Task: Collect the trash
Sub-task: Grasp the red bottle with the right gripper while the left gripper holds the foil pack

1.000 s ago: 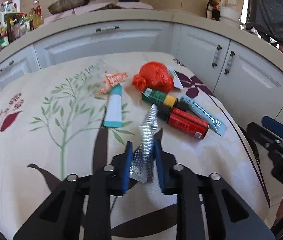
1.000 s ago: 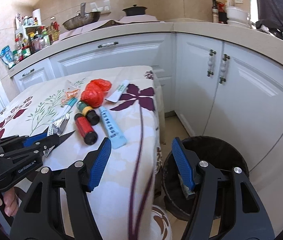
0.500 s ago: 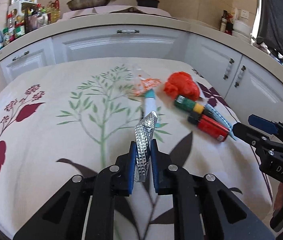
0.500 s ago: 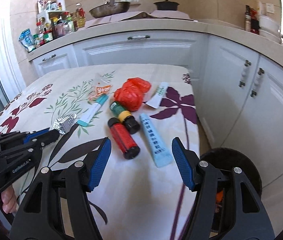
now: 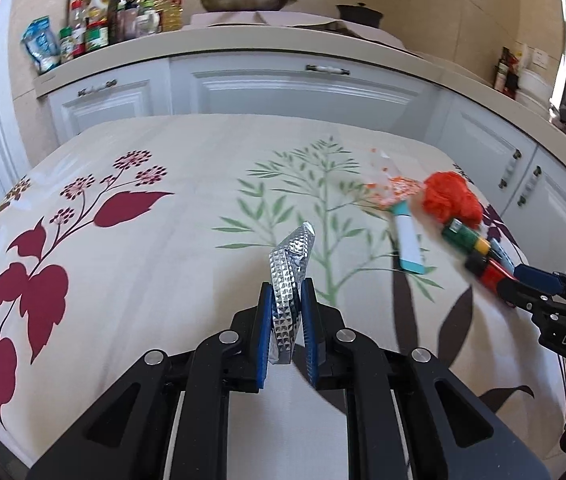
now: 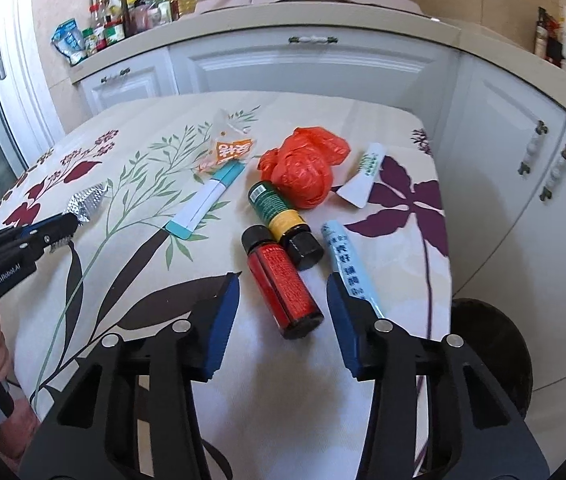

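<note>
Your surface (image 6: 363, 380) carries a cream cloth printed with leaves and flowers, and its near edge is cut off behind both tools. Beyond its right edge a dark round bin (image 6: 495, 344) sits on the floor, only partly seen past the cloth, with its inside hidden.

Your right hand-held gripper (image 6: 283, 312) is released, its blue pads spread wide on either side of the red bottle (image 6: 283, 284), which lies on its side touching the green and yellow bottle (image 6: 283, 220). Your left hand-held gripper (image 5: 287, 320) is clenched on a crumpled strip of silver foil wrapper (image 5: 289, 276), which stands up from between the pads above the cloth; its lower end is hidden between them.

Near the bottles lie a crumpled red plastic bag (image 6: 303, 168), a pale blue tube (image 6: 349, 264) whose near end is hidden behind your right finger, a white and teal packet (image 6: 203, 204), a clear snack wrapper with orange print (image 6: 227, 148) and a small white sachet (image 6: 363, 180). In the left wrist view these things are blurred and their lettering cannot be read.
</note>
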Available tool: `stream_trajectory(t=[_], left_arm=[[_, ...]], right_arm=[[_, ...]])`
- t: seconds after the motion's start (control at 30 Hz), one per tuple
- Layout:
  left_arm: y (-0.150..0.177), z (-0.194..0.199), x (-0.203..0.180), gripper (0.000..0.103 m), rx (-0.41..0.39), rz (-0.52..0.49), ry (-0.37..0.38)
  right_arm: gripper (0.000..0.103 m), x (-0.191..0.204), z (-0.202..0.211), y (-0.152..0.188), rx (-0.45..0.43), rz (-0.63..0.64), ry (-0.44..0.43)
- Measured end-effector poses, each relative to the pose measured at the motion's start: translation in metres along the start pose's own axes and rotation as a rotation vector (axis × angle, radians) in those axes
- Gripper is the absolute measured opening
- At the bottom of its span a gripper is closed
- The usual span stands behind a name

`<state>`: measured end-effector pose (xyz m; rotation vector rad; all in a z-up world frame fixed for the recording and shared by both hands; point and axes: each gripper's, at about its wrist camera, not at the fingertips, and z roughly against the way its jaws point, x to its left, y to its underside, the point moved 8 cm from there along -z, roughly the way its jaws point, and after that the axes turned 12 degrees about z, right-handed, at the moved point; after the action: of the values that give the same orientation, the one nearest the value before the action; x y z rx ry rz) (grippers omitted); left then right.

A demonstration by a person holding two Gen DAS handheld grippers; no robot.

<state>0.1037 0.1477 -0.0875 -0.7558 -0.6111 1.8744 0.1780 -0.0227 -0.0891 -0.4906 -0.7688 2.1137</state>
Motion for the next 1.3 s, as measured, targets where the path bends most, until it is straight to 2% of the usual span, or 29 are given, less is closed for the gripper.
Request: stream_trajectory(t=[0.1, 0.13, 0.47, 0.57, 0.9, 1.3], left_arm=[[0.0, 0.0, 0.004, 0.015, 0.004, 0.009, 0.0], [0.0, -0.001, 0.005, 0.015, 0.005, 0.01, 0.002], [0.002, -0.001, 0.005, 0.015, 0.003, 0.012, 0.009], [0.002, -0.001, 0.005, 0.015, 0.002, 0.015, 0.014], [0.006, 0.008, -0.005, 0.015, -0.008, 0.002, 0.039], [0.019, 0.029, -0.049, 0.015, -0.028, -0.06, 0.118]], right_arm=[[0.024, 0.01, -0.008, 0.003, 0.042, 0.019, -0.051], [0.023, 0.014, -0.009, 0.004, 0.052, 0.027, -0.061], [0.026, 0.022, -0.014, -0.001, 0.051, 0.035, -0.048], [0.023, 0.023, -0.013, -0.001, 0.044, 0.031, -0.044], [0.023, 0.024, 0.008, 0.015, 0.001, -0.024, -0.027], [0.023, -0.005, 0.05, 0.037, -0.078, -0.101, 0.084]])
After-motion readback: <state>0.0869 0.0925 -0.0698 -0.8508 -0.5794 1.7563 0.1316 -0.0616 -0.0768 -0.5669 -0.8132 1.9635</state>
